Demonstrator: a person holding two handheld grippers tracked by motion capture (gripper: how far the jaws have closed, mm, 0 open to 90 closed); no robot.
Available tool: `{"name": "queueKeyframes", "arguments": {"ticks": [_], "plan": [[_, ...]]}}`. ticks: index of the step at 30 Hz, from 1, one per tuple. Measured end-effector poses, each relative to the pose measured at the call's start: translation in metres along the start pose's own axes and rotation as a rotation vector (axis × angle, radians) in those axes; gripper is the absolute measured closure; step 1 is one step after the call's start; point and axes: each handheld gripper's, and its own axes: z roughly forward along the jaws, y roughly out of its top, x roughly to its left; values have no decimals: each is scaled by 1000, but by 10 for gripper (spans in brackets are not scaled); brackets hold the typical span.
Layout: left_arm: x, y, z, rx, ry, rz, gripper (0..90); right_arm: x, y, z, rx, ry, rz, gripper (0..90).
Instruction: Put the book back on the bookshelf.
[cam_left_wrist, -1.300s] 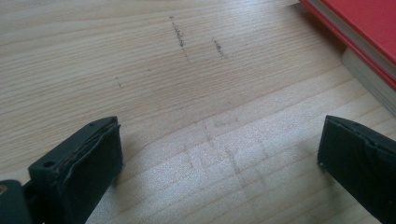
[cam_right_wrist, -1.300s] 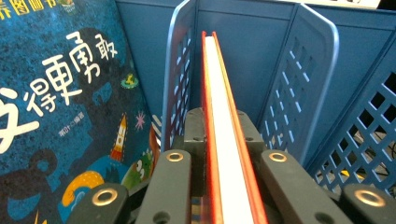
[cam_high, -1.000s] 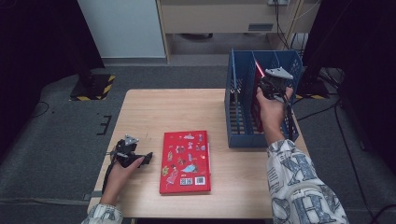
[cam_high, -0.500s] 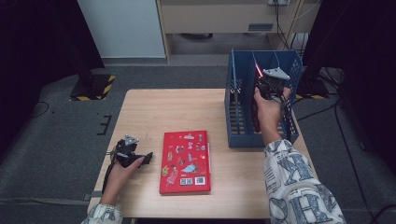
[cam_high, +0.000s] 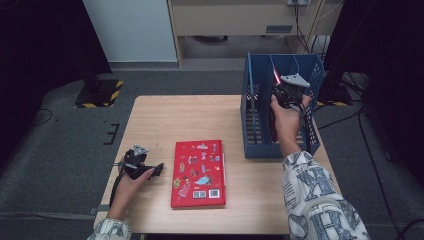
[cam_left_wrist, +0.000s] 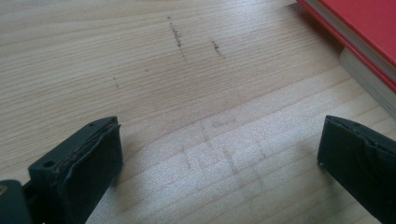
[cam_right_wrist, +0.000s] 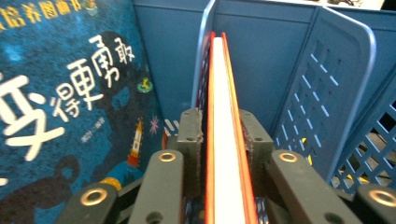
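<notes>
Left gripper (cam_high: 159, 169): rests low on the near left of the wooden table (cam_high: 200, 115), held in the person's left hand (cam_high: 131, 181). Its jaws stand wide apart with nothing between them; the left gripper view shows blunt black rubbery pads (cam_left_wrist: 95, 161) over pale, straight-grained wood bearing faint grey scuff marks.

Red book (cam_high: 198, 173): a flat rectangular hardback lying cover-up just beside the left gripper, not touching it. Glossy red cover with small printed figures; a barcode label sits near its close edge. The left gripper view shows its red board edge and cream page block (cam_left_wrist: 369, 79).

Right gripper (cam_right_wrist: 219, 140): held by the right hand (cam_high: 286, 122) over the blue file rack (cam_high: 307, 67) at the far right of the table. Its jaws have just been opening slightly. An orange-red book (cam_right_wrist: 226, 154) stands upright on edge between them; the pads sit against both thin covers, white page block showing between.

Rack: moulded blue plastic, latticed side walls, upright dividers. In the neighbouring compartment leans a dark blue picture book (cam_right_wrist: 65, 107) with pale Chinese lettering.
</notes>
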Motion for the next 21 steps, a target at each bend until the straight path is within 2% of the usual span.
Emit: {"name": "queueKeyframes", "arguments": {"ticks": [7,13,17,21], "plan": [[0,0,0,0,-1,1,0,1,1,-3,-2,27,13,664],[0,0,0,0,-1,1,0,1,2,-4,1,36,14,648],[0,0,0,0,-2,2,0,1,2,-6,3,50,43,594],[0,0,0,0,-3,3,0,2,4,-8,1,64,45,527]]}}
